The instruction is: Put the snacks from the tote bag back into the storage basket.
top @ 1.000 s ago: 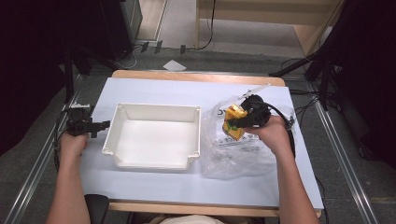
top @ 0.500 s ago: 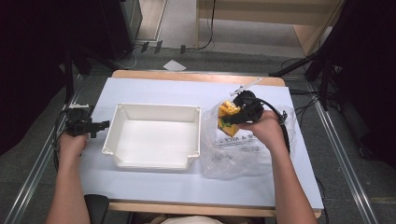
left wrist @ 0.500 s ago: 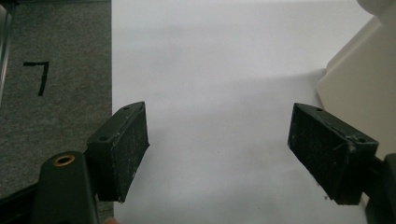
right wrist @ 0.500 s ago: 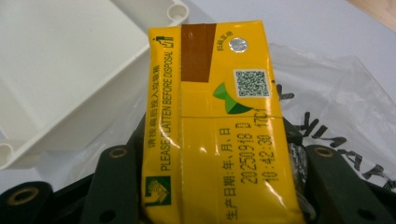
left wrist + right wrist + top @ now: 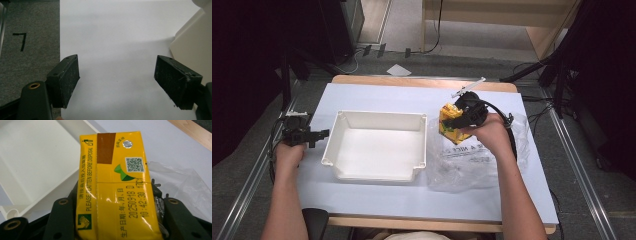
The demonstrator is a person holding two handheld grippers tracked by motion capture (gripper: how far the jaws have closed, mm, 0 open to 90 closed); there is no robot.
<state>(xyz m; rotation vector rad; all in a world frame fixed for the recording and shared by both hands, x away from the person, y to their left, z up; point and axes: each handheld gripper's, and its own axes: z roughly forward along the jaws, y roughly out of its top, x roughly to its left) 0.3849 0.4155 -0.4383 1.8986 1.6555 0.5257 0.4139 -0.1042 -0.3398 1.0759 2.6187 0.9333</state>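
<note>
Right claw [image 5: 458,119] is clamped on the yellow drink carton [image 5: 117,192], held above the plastic bag [image 5: 472,160] beside the white tray [image 5: 377,172]. Probably light, glossy, crushable, so grip the flat sides gently. Left claw [image 5: 125,80] gapes, holding nothing

Grey carpet floor [image 5: 492,30], wood shelf [image 5: 492,10].

A pale blue desk [image 5: 377,200] with a wooden edge is carrying a white rectangular plastic tray [image 5: 377,172], which is sitting left of centre with its open side up. A grey carpeted floor [image 5: 402,25] is surrounding the desk. A small white sheet of paper [image 5: 398,70] is lying on the floor beyond the far desk edge. Black cables [image 5: 434,30] are running across the floor near a light wooden cabinet [image 5: 492,15].
</note>
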